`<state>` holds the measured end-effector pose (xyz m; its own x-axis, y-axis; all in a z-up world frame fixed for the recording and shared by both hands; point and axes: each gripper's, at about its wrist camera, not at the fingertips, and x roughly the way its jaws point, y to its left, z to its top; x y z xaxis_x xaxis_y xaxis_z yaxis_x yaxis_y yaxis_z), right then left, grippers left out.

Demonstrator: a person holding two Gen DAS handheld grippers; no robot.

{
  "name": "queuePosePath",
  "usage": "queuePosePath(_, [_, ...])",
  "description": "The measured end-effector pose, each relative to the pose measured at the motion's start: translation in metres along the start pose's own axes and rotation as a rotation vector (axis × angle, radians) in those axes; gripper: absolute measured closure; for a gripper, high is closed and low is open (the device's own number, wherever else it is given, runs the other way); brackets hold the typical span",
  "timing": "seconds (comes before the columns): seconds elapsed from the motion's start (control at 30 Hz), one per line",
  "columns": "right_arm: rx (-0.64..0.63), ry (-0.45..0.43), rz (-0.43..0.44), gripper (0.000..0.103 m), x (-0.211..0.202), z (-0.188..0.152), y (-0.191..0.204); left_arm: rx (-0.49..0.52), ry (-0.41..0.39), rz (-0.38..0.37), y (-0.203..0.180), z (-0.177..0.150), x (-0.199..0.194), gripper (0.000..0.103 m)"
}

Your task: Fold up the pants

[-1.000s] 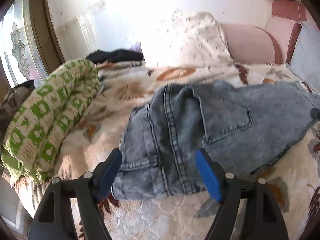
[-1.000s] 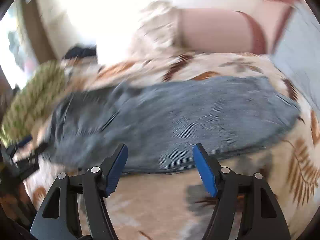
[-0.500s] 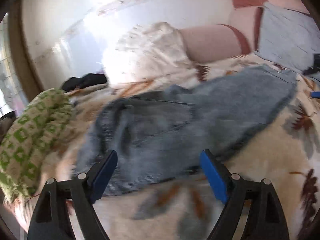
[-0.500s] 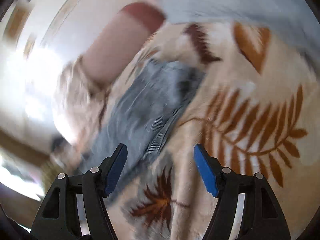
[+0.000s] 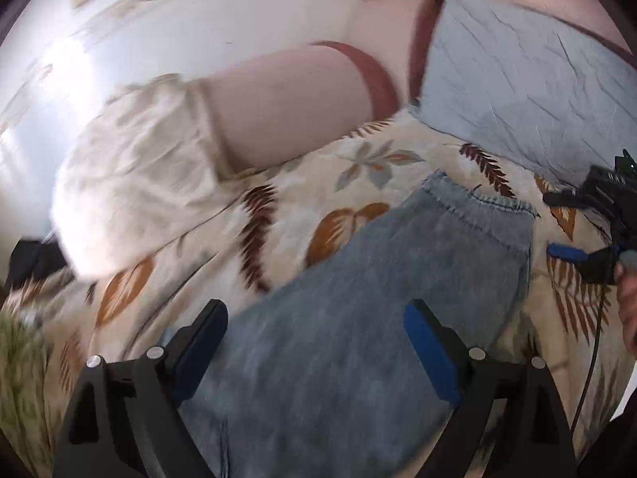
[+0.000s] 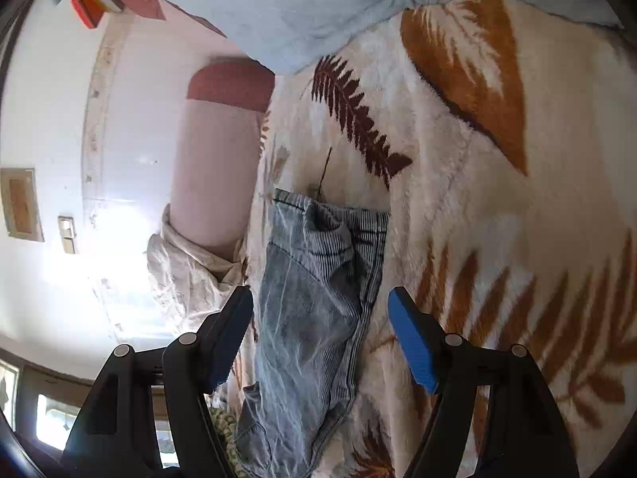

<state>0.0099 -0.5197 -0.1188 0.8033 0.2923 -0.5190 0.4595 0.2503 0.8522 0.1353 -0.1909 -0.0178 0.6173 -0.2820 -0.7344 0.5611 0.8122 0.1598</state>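
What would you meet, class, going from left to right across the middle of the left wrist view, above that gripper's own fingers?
Cream pillow → pink bolster → jeans → right gripper, with the pale blue pillow above it.

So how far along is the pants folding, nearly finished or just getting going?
Early, by the look of it. Done: the jeans lie stretched out on the leaf-print blanket, apparently leg over leg. In hand: nothing; the left gripper and right gripper are both open, pointing at the hem end. Left: folding the length over.
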Motion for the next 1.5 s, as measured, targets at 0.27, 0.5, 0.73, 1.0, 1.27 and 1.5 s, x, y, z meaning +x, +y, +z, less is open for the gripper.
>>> queuePosePath(0.27, [0.018, 0.038, -0.058, 0.032, 0.026, 0.010, -0.007, 0.040, 0.123, -0.177, -0.023, 0.071, 0.086, 0.011])
queuePosePath(0.5, [-0.014, 0.025, -0.058, 0.035, 0.033, 0.013, -0.007, 0.151, 0.181, -0.320, -0.071, 0.105, 0.135, 0.011])
queuePosePath(0.73, [-0.046, 0.006, -0.103, 0.054, 0.035, 0.011, -0.006, 0.242, 0.247, -0.406, -0.099, 0.124, 0.169, 0.019])
queuePosePath(1.0, [-0.052, 0.011, -0.103, 0.058, 0.034, 0.010, -0.008, 0.230, 0.319, -0.484, -0.113, 0.126, 0.201, 0.032])
queuePosePath(1.27, [-0.042, 0.011, -0.081, 0.053, 0.034, 0.011, -0.009, 0.250, 0.324, -0.567, -0.128, 0.126, 0.203, 0.047])
queuePosePath(1.5, [-0.069, -0.001, -0.091, 0.049, 0.036, 0.007, -0.003, 0.220, 0.293, -0.583, -0.125, 0.124, 0.196, 0.067])
